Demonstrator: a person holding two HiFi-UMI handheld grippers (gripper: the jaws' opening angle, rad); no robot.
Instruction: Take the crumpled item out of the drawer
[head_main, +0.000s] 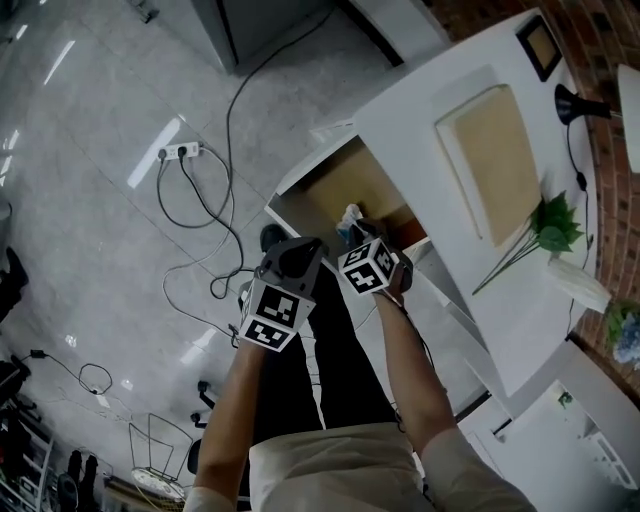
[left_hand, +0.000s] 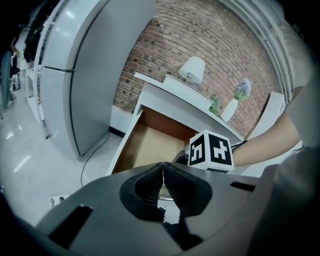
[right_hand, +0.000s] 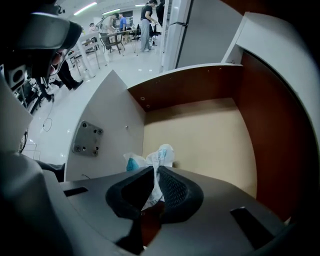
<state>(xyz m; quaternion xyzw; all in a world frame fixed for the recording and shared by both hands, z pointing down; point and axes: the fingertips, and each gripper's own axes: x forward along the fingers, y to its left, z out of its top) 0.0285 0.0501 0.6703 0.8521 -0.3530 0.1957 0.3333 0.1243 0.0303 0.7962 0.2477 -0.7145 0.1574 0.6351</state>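
Observation:
The drawer (head_main: 335, 180) of the white desk stands pulled open, its tan floor (right_hand: 210, 135) bare. My right gripper (right_hand: 154, 171) points down over the drawer's near left corner and is shut on the crumpled item (right_hand: 156, 156), a white and blue wrapper that sticks out above the pads. In the head view the crumpled item (head_main: 350, 216) shows just ahead of the right gripper (head_main: 354, 236). My left gripper (left_hand: 162, 166) hovers beside it outside the drawer (left_hand: 145, 145), its pads together with nothing between them.
The white desk top (head_main: 470, 250) carries a tan mat (head_main: 495, 160), a green plant (head_main: 550, 228), a white vase (head_main: 580, 285) and a lamp (left_hand: 192, 69). Cables and a power strip (head_main: 180, 152) lie on the floor. A grey refrigerator (left_hand: 95, 65) stands left of the desk.

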